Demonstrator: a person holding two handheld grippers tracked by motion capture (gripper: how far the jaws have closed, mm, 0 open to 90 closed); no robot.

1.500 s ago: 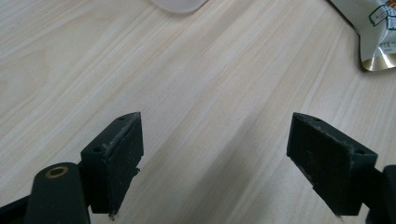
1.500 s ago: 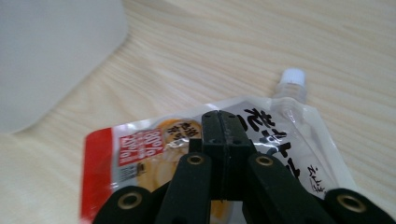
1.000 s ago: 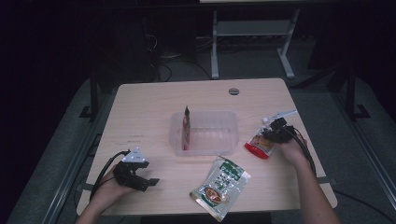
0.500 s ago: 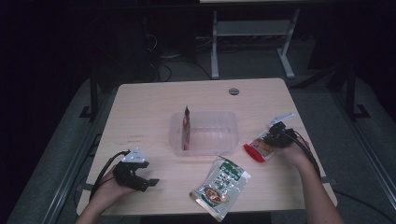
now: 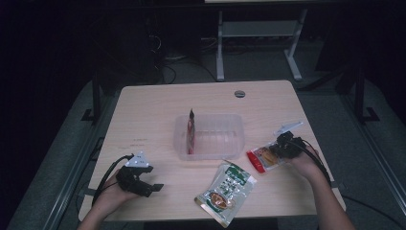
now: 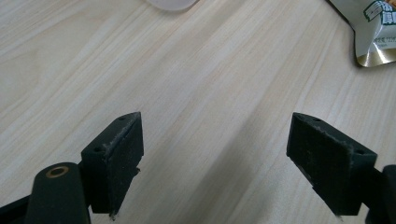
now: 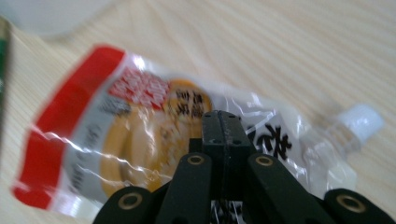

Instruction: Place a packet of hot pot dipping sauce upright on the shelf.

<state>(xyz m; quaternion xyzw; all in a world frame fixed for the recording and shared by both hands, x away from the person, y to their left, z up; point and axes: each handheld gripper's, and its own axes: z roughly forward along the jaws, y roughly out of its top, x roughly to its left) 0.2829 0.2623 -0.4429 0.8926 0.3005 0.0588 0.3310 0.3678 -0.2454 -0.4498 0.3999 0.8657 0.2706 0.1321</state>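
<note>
My right gripper (image 5: 277, 152) is shut on a red and yellow spouted pouch (image 5: 261, 158), just right of the clear plastic container (image 5: 210, 116). In the right gripper view the closed jaws pinch the pouch (image 7: 116, 140) near its white-capped spout (image 7: 362, 122), and my right gripper (image 7: 221, 126) holds it just above the wood. A red packet (image 5: 191, 132) stands upright at the container's left end. A green pouch (image 5: 226, 186) lies flat in front of the container. My left gripper (image 5: 151, 189) rests at the near left, open, with bare tabletop between its jaws (image 6: 224, 158).
The wooden table (image 5: 143, 110) has a round cable hole (image 5: 240, 93) at the back. In the left gripper view, the green pouch's corner (image 6: 378, 28) and the container's corner (image 6: 173, 3) lie ahead. A metal stand (image 5: 258, 33) sits on the floor beyond the table.
My right gripper has shifted slightly toward the table's near side, carrying the red pouch with it. The left gripper has stayed where it was.
</note>
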